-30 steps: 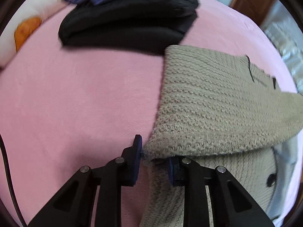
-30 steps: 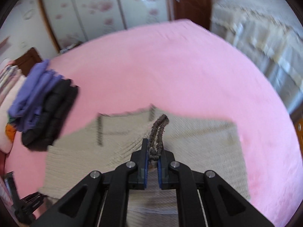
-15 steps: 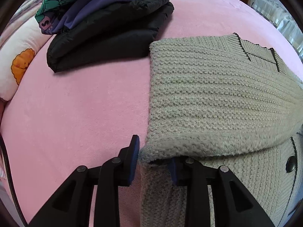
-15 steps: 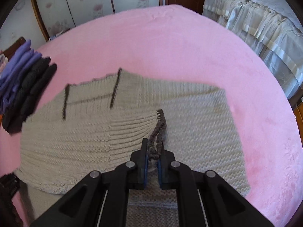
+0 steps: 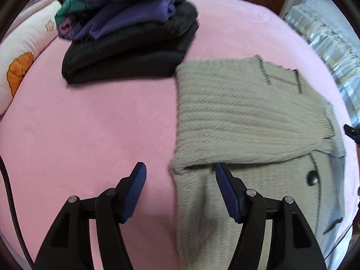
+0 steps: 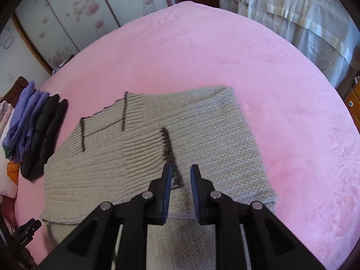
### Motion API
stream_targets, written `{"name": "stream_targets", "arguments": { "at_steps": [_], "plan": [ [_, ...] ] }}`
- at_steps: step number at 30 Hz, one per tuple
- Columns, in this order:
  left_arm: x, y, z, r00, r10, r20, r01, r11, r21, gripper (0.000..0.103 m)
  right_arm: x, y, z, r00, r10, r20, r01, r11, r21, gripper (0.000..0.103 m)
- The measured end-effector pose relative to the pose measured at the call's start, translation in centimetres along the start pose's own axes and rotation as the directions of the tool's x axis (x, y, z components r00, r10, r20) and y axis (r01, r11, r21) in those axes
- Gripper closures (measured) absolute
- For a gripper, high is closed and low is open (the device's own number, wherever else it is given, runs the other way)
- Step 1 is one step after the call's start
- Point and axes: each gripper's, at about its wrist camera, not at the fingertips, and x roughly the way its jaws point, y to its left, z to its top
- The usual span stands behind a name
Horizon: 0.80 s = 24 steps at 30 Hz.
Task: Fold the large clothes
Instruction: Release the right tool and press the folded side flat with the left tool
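Left wrist view: left gripper [image 5: 180, 175] is spread wide and holds nothing; the folded corner of the beige knit cardigan [image 5: 236, 117] sits between the two blue pads but touches neither that I can see. The cardigan lies flat on the pink blanket [image 5: 90, 123], one part laid over the body with a dark button [image 5: 312, 178] showing below the fold. A stack of folded clothes [image 5: 128, 38], black under purple, sits just beside the cardigan's far corner, a pillow [image 5: 20, 67] off to the left. Picture is a bit blurred

Right wrist view: right gripper [image 6: 181, 175] is partly open, gap narrow, gripping nothing; the dark ribbed cuff [image 6: 168, 150] of the folded-over sleeve lies just ahead of and between the fingers, and the nearest bit may brush the left pad, hard to tell. The cardigan [image 6: 202, 135] is spread mid-bed, the stack [image 6: 38, 130] well left, the tip of the other gripper at the lower left edge

Judgement: one fold looks laid down and released, more folds to go. Risks from here: the chunky knit could catch on a ridged pad as a gripper pulls away and drag the fold open, most likely at the cuff since that gap is tight. The loose, thick knit may also spring back or slide on the plush blanket. The next fold toward the far side could bump the stack sitting close by
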Motion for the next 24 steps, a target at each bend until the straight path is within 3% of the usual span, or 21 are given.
{"name": "stream_targets", "arguments": {
  "at_steps": [8,10,12,14,17,19,20,21,24],
  "plan": [
    [0.8,-4.8,2.7,0.994,-0.093,0.054,0.092,0.995,0.023,0.043,1.8,10.0,-2.5,0.983,0.173,-0.057,-0.181,0.962,-0.206,0.086],
    [2.1,-6.2,3.1,0.993,-0.109,0.039,0.108,0.994,0.034,0.051,2.8,12.4,-3.2,0.976,0.202,-0.082,-0.216,0.942,-0.255,0.086],
    [3.4,-7.0,3.1,0.992,-0.126,0.015,0.125,0.992,0.034,0.059,4.2,14.5,-4.1,0.971,0.205,-0.12,-0.233,0.924,-0.304,0.086],
    [5.0,-7.4,3.0,0.994,-0.11,-0.018,0.11,0.994,0.021,0.059,5.7,15.7,-4.6,0.975,0.171,-0.144,-0.213,0.908,-0.36,0.086],
    [6.5,-7.1,2.6,0.995,-0.098,-0.037,0.098,0.995,-0.007,0.059,7.0,14.8,-4.3,0.993,0.058,-0.098,-0.094,0.907,-0.411,0.087],
    [7.0,-6.8,2.3,0.994,-0.104,-0.036,0.104,0.994,-0.019,0.059,7.6,11.7,-3.3,0.997,-0.036,-0.068,0.008,0.928,-0.374,0.089],
    [7.1,-6.7,2.3,0.994,-0.107,-0.034,0.106,0.994,-0.021,0.059,7.7,10.1,-2.8,0.996,-0.058,-0.062,0.033,0.937,-0.347,0.095],
    [7.2,-6.6,2.2,0.994,-0.107,-0.033,0.107,0.994,-0.02,0.06,7.7,8.3,-2.3,0.996,-0.073,-0.06,0.051,0.949,-0.312,0.103],
    [7.4,-6.5,1.9,0.994,-0.108,-0.034,0.108,0.994,-0.008,0.061,7.1,2.7,-1.0,0.996,-0.049,-0.074,0.034,0.982,-0.183,0.103]
  ]
}}
